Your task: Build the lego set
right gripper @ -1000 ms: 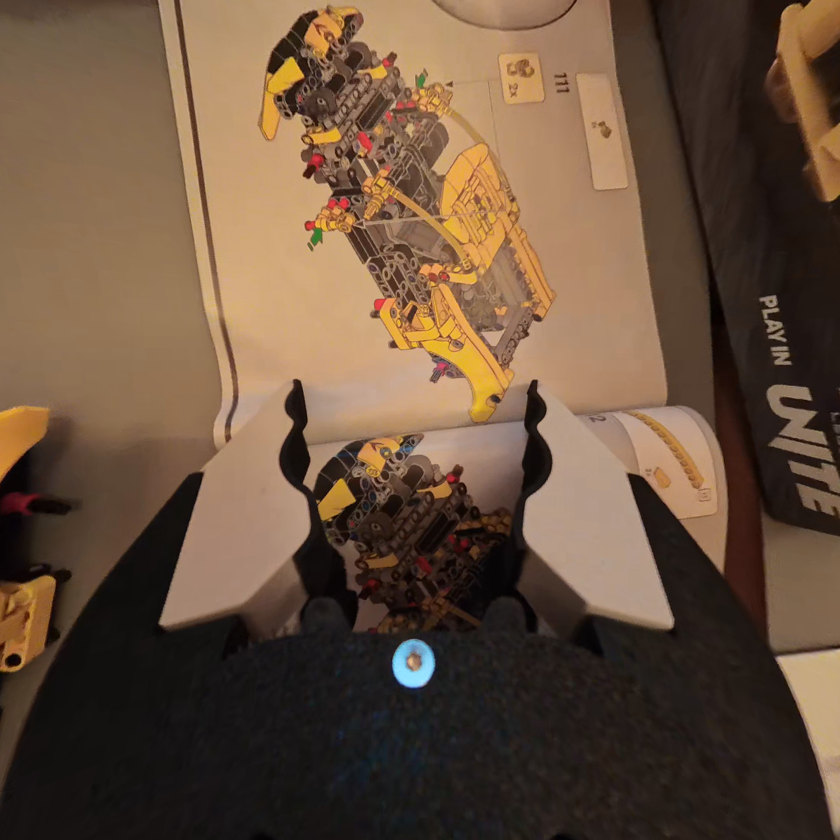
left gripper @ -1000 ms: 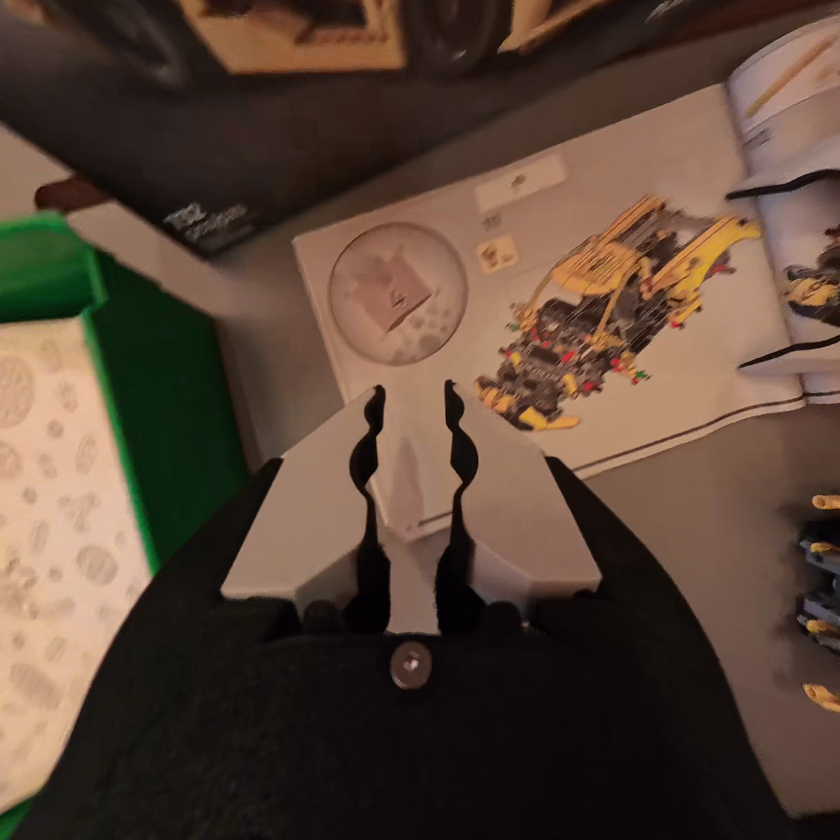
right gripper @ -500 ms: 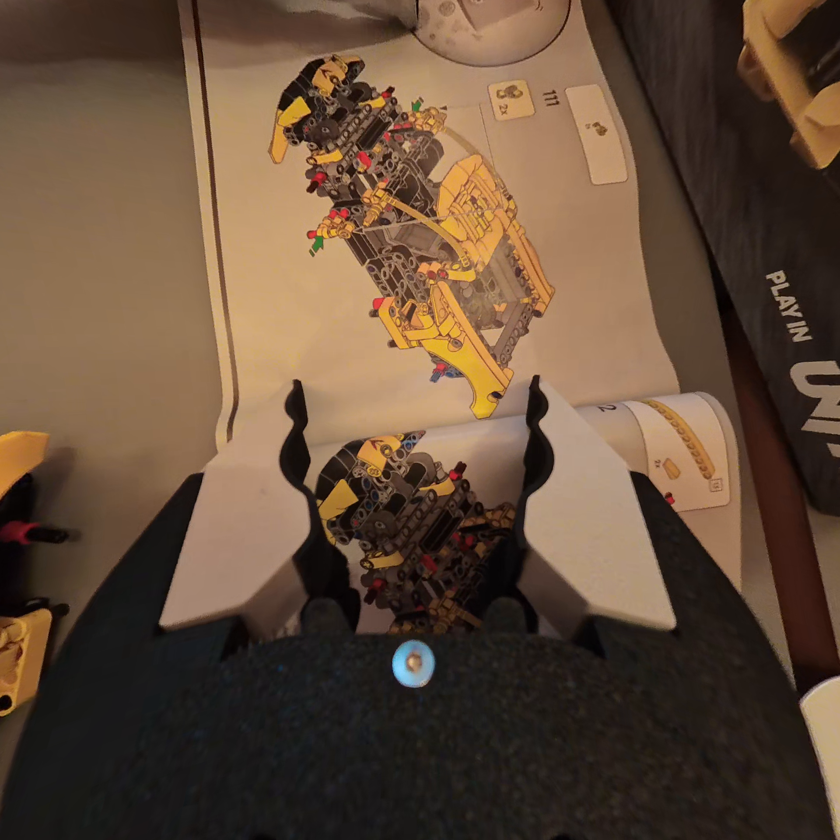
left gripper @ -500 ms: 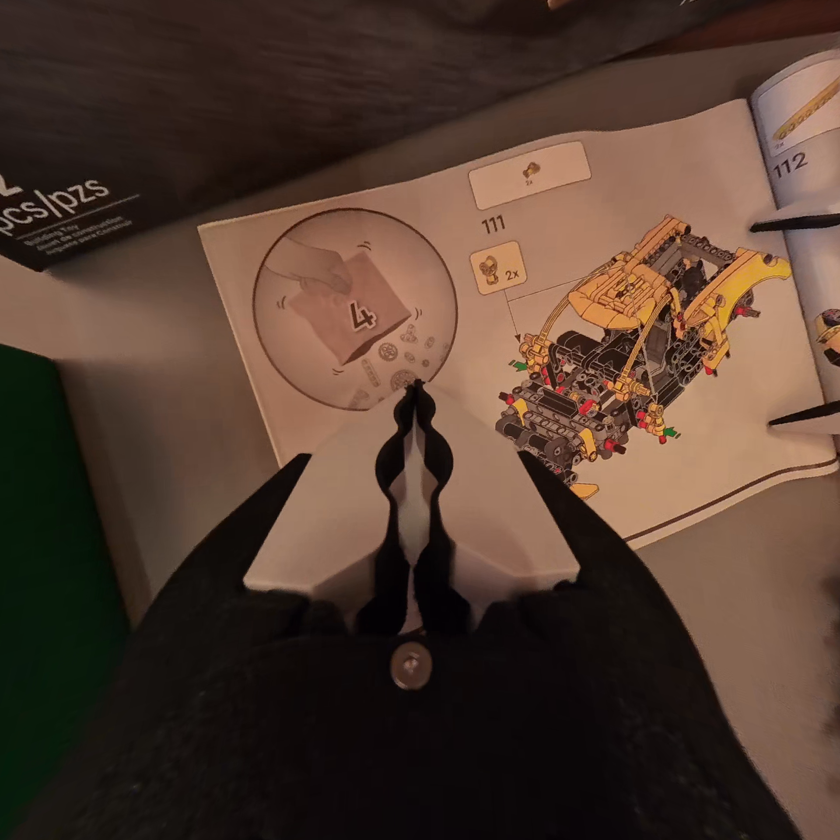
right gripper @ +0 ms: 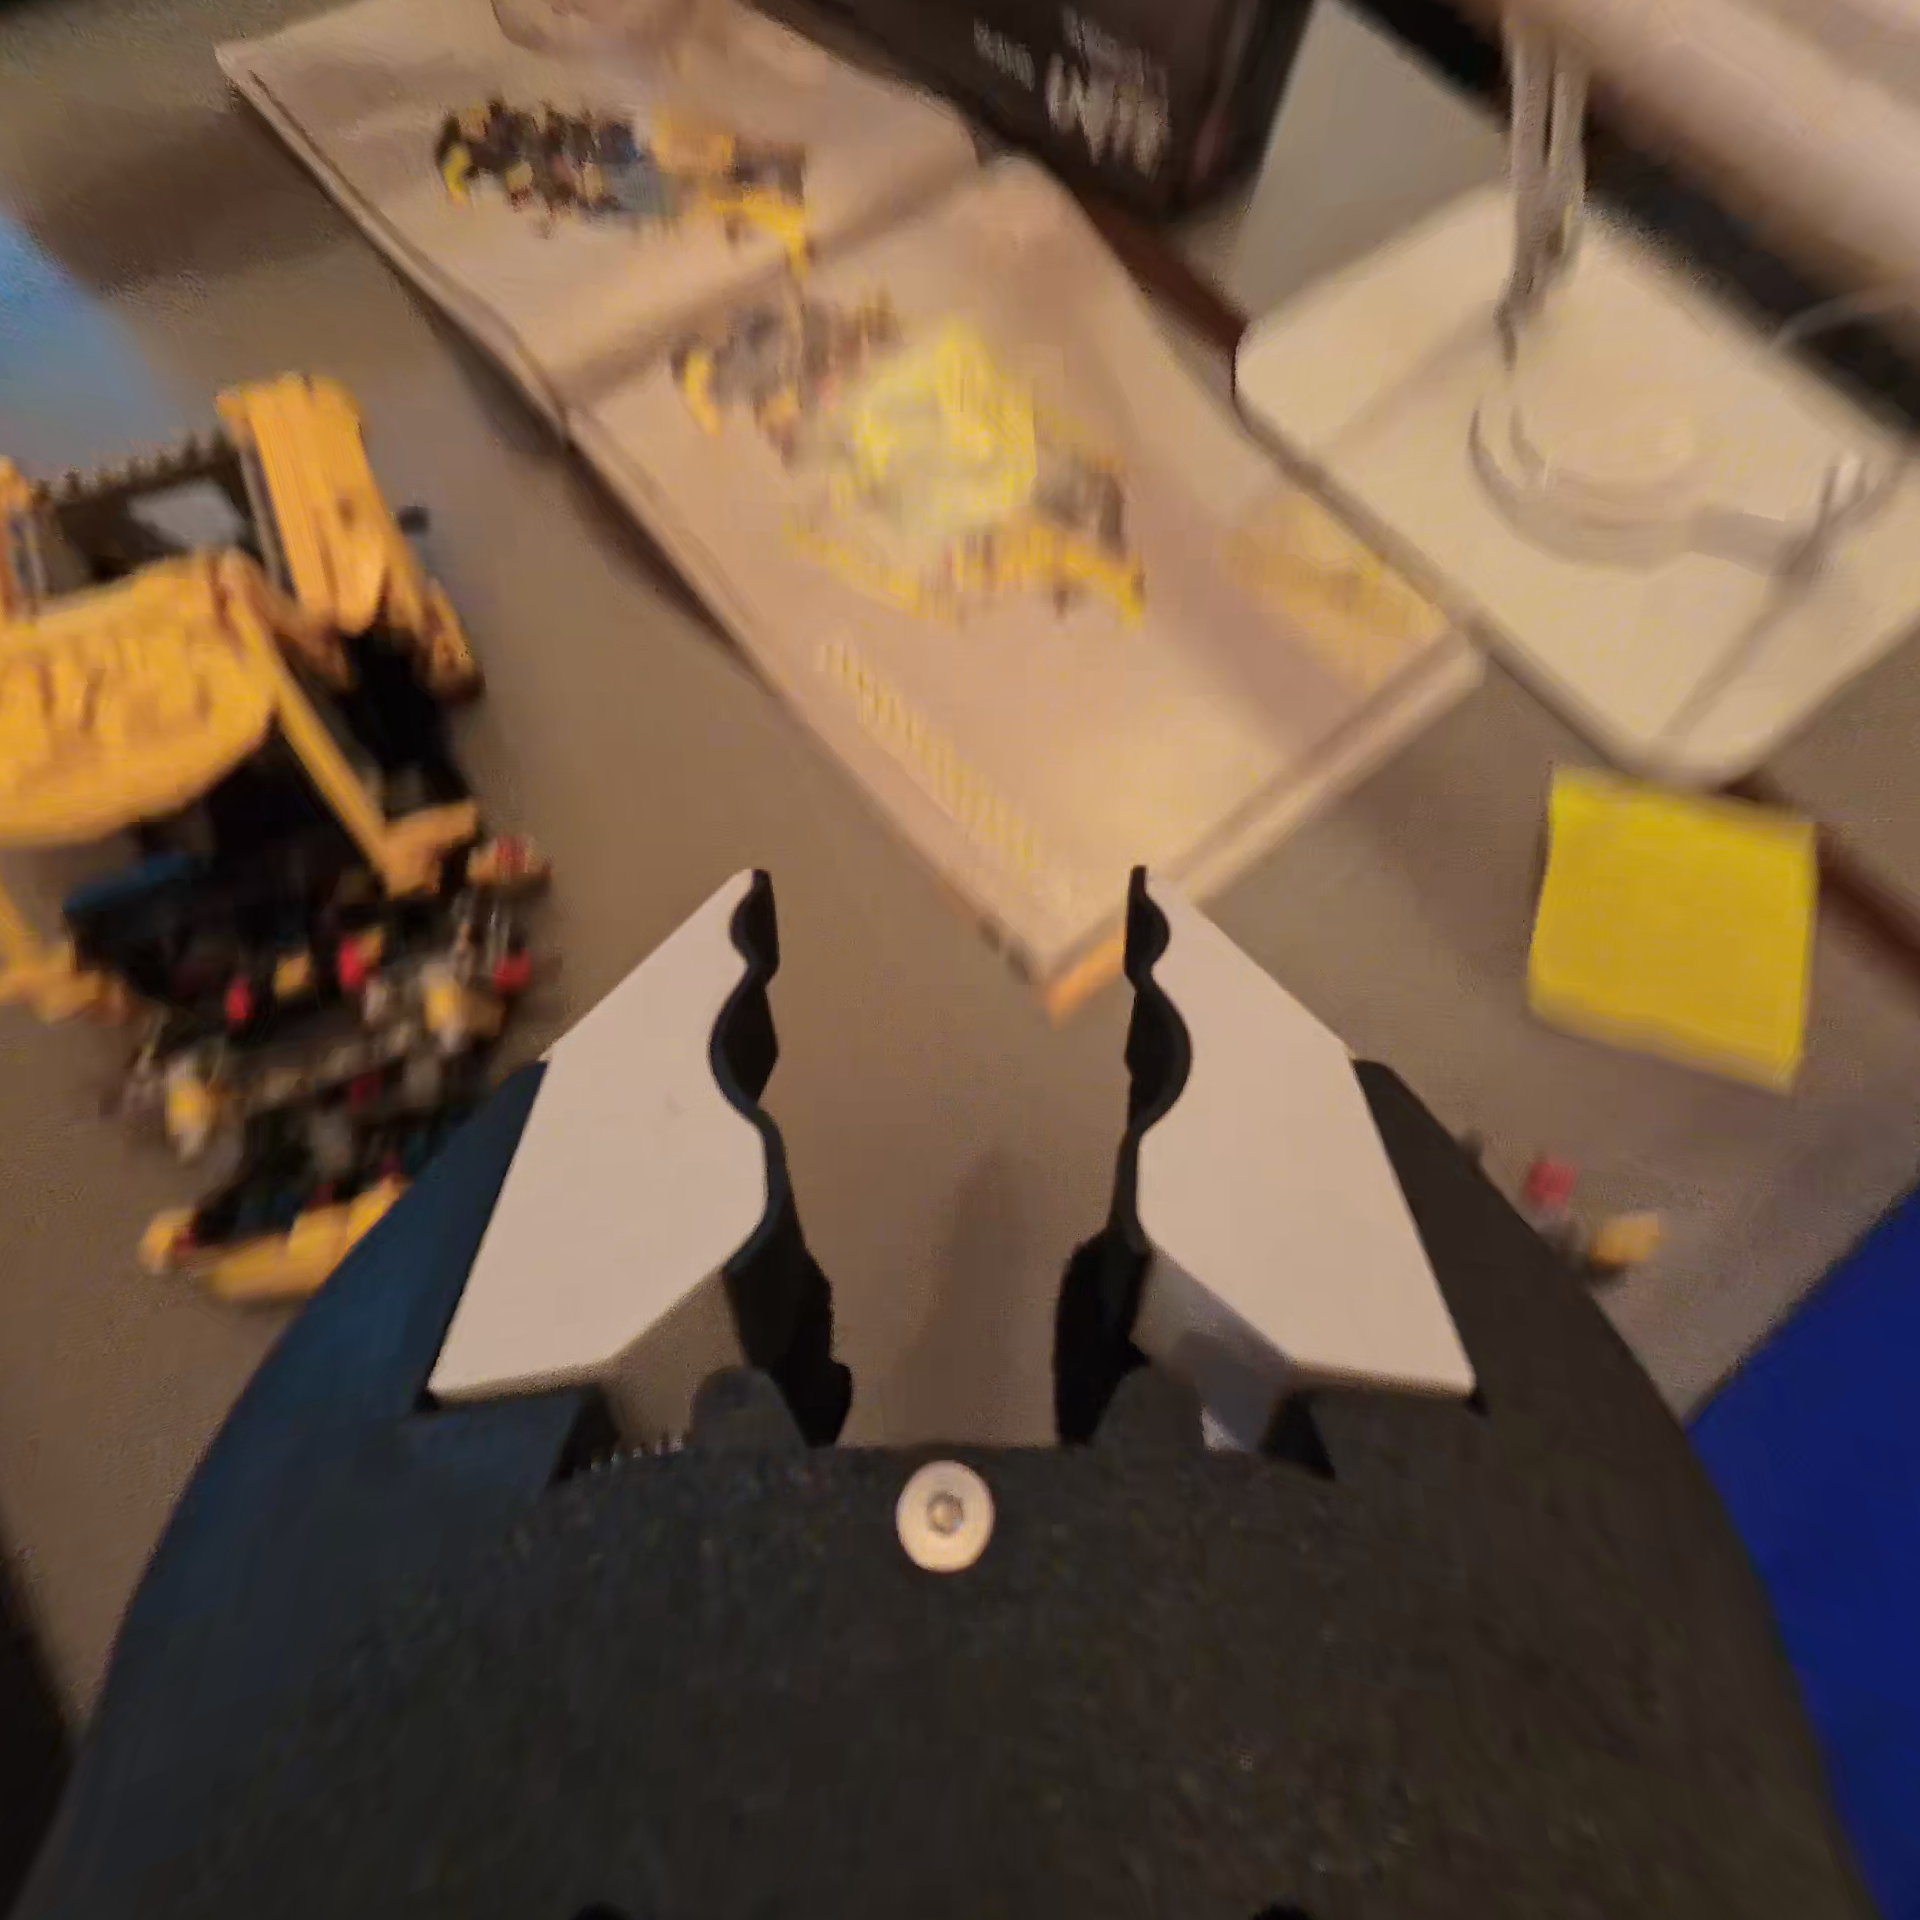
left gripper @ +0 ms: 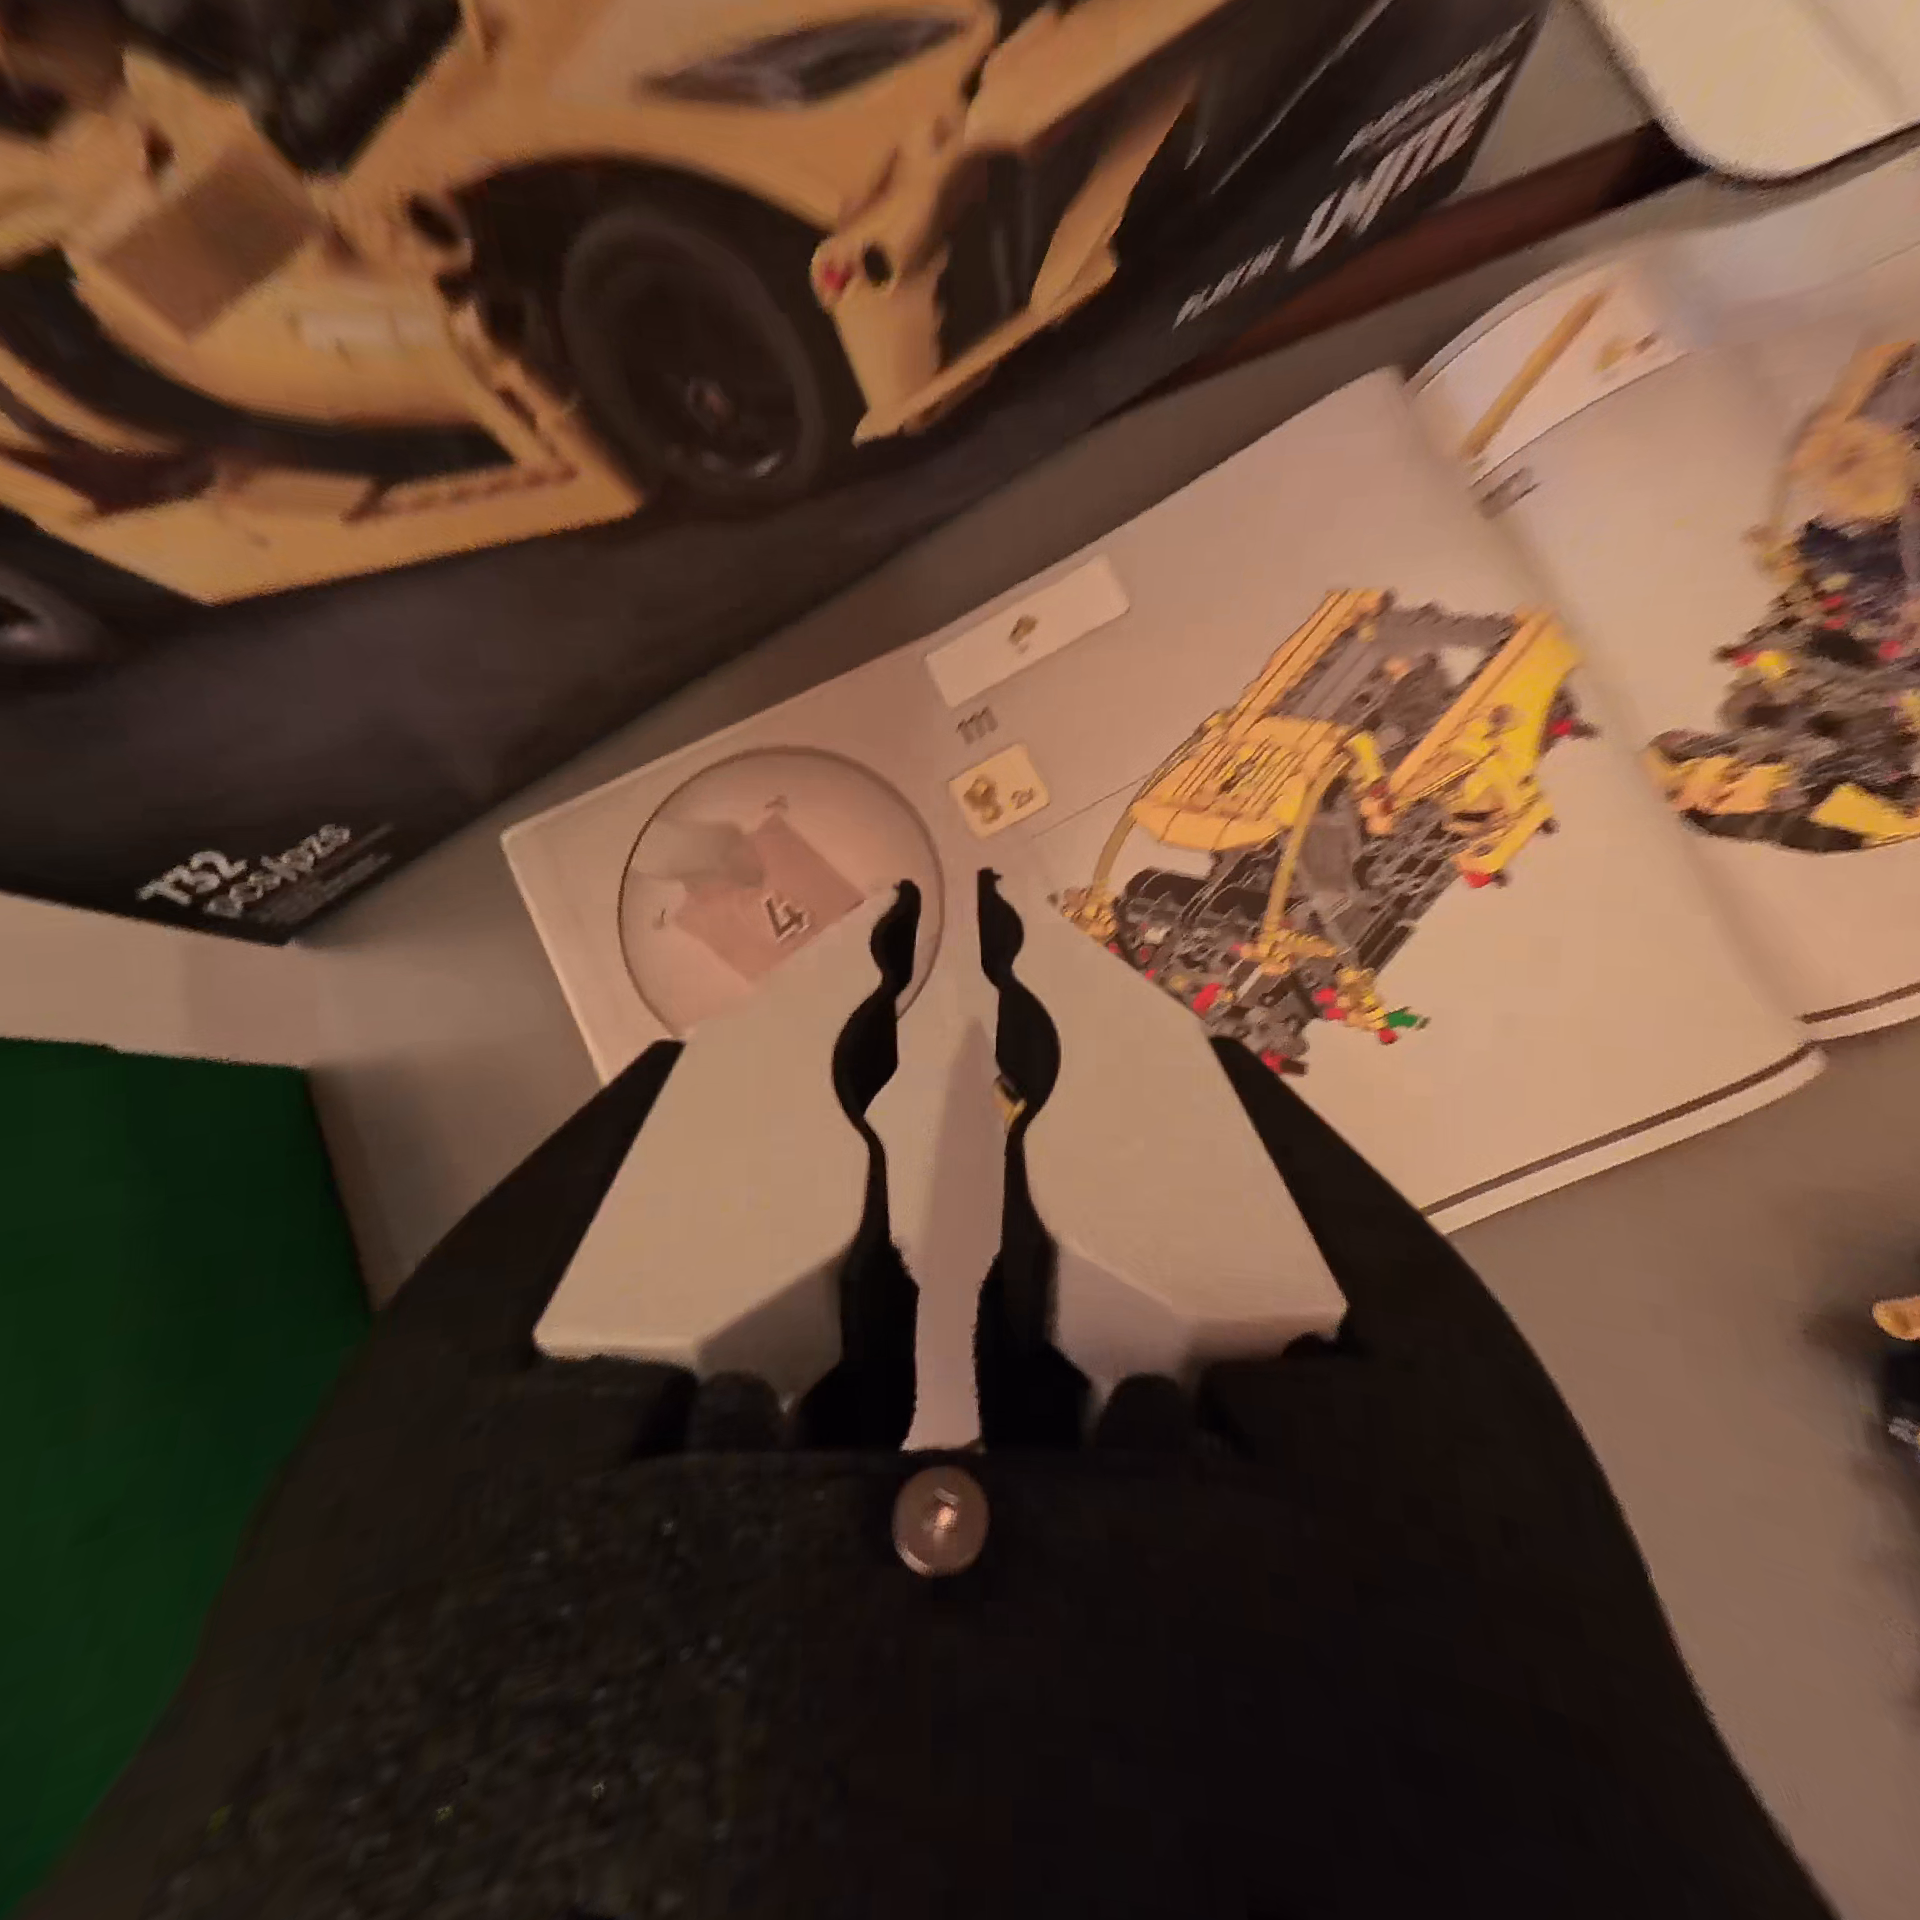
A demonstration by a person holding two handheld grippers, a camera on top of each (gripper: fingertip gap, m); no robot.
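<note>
The open instruction booklet [left gripper: 1299, 1039] lies flat on the grey table and shows a yellow vehicle. My left gripper [left gripper: 945, 891] hovers over its left page with the jaws a narrow gap apart. A tiny yellow speck sits at the right finger's inner edge; I cannot tell what it is. My right gripper [right gripper: 951, 883] is open and empty above bare table, near the booklet's [right gripper: 1039, 665] front corner. The half-built yellow and black lego model [right gripper: 249, 790] stands to its left. The right wrist view is blurred.
The dark set box [left gripper: 520, 312] with a tan car picture lies behind the booklet. A green box [left gripper: 156, 1351] is at the left. A white tray [right gripper: 1403, 436] with a clear glass, a yellow pad [right gripper: 1673, 925], loose small pieces [right gripper: 1579, 1216] and a blue thing [right gripper: 1829, 1403] are to the right.
My left gripper went from shut to slightly open and drew back from the page. My right gripper left the booklet's curled page and pulled back and away; the model has come into its view.
</note>
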